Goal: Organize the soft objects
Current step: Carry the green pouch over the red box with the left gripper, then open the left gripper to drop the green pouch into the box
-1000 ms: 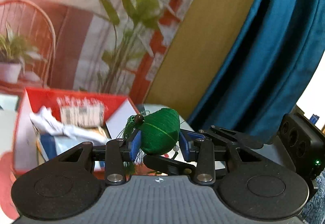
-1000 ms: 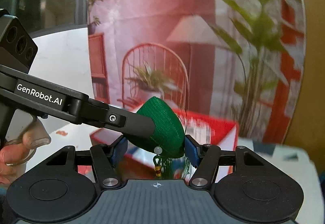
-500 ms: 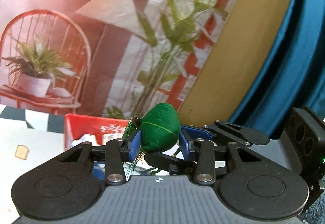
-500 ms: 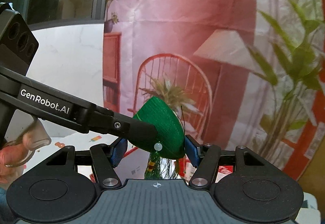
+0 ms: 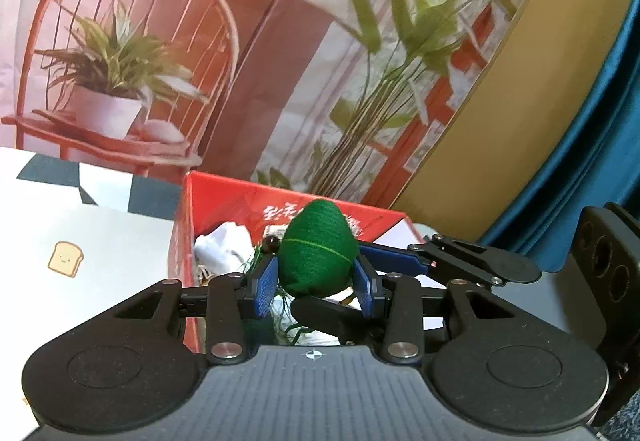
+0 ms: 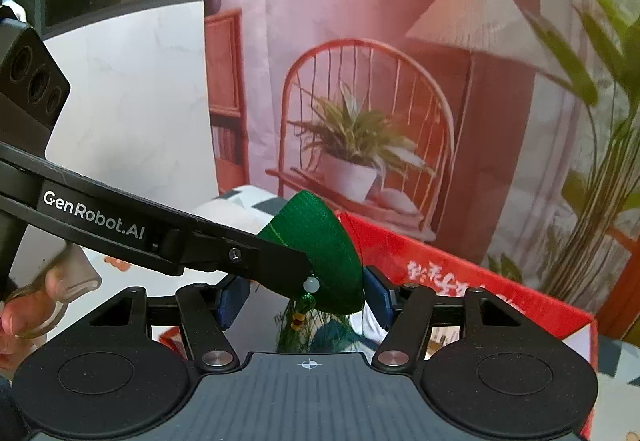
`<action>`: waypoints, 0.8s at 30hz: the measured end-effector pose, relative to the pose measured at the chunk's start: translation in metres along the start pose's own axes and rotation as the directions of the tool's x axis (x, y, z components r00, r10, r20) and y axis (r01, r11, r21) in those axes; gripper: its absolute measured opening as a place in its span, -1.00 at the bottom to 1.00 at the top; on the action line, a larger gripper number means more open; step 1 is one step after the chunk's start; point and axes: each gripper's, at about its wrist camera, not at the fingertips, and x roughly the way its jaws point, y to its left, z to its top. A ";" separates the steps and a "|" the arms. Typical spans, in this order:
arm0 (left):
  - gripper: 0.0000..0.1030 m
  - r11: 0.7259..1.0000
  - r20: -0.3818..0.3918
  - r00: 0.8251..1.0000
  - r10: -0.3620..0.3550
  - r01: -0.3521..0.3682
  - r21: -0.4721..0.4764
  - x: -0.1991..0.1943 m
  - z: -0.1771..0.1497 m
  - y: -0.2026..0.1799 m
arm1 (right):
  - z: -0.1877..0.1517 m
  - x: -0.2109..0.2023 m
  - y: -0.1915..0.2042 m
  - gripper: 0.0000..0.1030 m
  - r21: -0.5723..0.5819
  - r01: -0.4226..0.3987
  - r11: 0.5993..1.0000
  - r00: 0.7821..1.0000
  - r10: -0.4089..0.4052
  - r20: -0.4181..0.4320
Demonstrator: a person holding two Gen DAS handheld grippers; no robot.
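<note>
I am gripping the green pouch (image 5: pixel 318 248) with my left tongs (image 5: pixel 316 283) and right tongs (image 6: pixel 304 299) together, holding it above the red box (image 5: pixel 224 201). I judge I should be releasing one side first, then lowering gently inside.

A: How much of the red box (image 5: pixel 224 197) shows?
B: Little. Both grippers' bodies cover its near part, and the green pouch (image 5: pixel 318 253) hides the middle of its printed lettering.
A: What's inside?
B: Something white (image 5: pixel 224 241), mostly hidden. The pouch's tassel (image 6: pixel 298 325) is cut off below.
</note>
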 end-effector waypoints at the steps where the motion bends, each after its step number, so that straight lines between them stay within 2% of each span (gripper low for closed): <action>1: -0.18 1.000 -0.002 1.000 0.006 -0.006 0.004 0.001 -0.001 0.001 | -0.003 0.002 -0.001 0.14 0.004 0.003 1.000 1.000 -0.003 -0.006; 7: 0.00 0.998 -0.003 0.999 0.047 -0.047 0.041 0.003 -0.005 -0.002 | -0.016 0.004 -0.013 0.26 0.031 0.054 0.998 0.998 -0.052 -0.037; 11: 0.02 0.993 0.017 0.997 0.080 -0.081 0.082 -0.007 -0.010 -0.011 | -0.025 -0.008 -0.023 0.36 0.081 0.097 0.992 0.995 -0.095 -0.030; 16: 0.02 0.983 0.050 0.991 0.127 -0.132 0.129 -0.028 -0.025 -0.025 | -0.043 -0.035 -0.029 0.37 0.139 0.121 0.983 0.993 -0.122 -0.005; 24: 0.02 0.972 0.065 0.981 0.180 -0.188 0.140 -0.071 -0.066 -0.029 | -0.079 -0.091 -0.027 0.37 0.199 0.157 0.967 0.984 -0.170 0.049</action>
